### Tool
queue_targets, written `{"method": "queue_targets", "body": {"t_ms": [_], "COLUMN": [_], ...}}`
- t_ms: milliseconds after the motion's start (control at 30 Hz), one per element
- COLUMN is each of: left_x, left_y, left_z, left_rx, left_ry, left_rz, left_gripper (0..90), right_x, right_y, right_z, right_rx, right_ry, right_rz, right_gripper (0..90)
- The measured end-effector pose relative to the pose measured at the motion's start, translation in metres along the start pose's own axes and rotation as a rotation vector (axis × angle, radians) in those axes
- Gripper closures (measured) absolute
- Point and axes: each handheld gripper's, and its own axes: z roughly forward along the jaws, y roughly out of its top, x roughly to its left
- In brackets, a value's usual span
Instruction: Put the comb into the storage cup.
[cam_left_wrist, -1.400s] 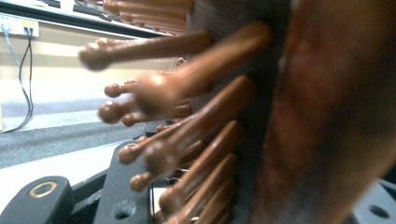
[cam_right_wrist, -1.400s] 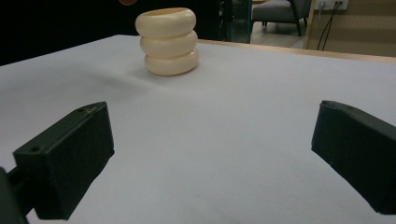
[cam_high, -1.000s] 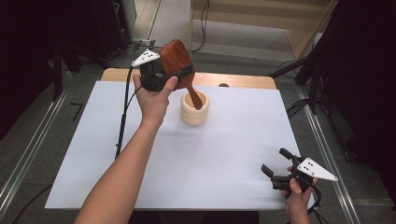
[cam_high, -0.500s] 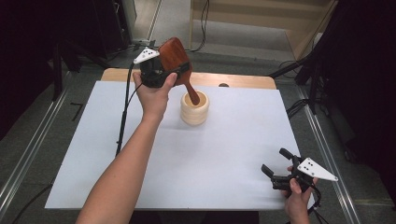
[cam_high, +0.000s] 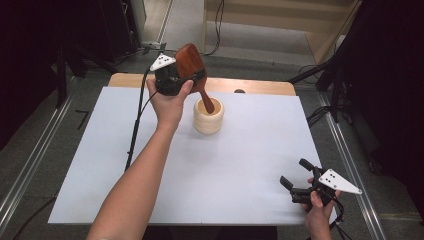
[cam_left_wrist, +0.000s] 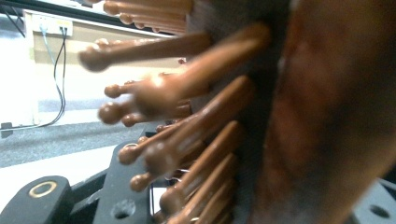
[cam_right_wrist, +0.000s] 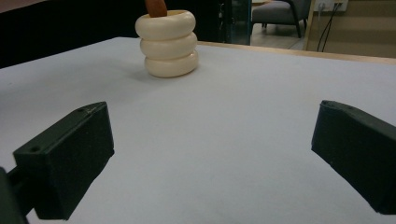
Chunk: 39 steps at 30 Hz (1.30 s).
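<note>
Hairbrush (cam_high: 191, 61), wooden, clamped by head in left hand-held gripper (cam_high: 172, 80); handle tip inside cream holder (cam_high: 208, 116), far centre of tabletop (cam_high: 100, 165). Lower straight w/o tipping holder. Right hand-held gripper (cam_high: 295, 182) wide, idle near-right.

The cream ribbed ring-stacked holder (cam_high: 208, 116) stands on the counter (cam_high: 240, 165) near its far edge. The reddish-brown wooden hairbrush (cam_high: 192, 67) leans with its handle in it. The right gripper (cam_high: 295, 178) sits at the near right corner.
</note>
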Motion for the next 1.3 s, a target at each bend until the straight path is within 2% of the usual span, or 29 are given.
{"method": "queue_targets", "body": {"t_ms": [433,1300], "left_x": [0.002,0.008], "left_y": [-0.017,-0.053], "left_z": [0.011,0.030], "left_rx": [0.018,0.070], "left_ry": [0.039,0.066], "left_rz": [-0.005,-0.055], "left_gripper": [52.4,52.4], "right_x": [0.000,-0.002], "right_y": [0.000,0.000], "right_z": [0.000,0.000], "right_rx": [0.004,-0.007], "right_ry": [-0.001,0.003], "right_rz": [0.003,0.006], "right_gripper": [0.0,0.0]}}
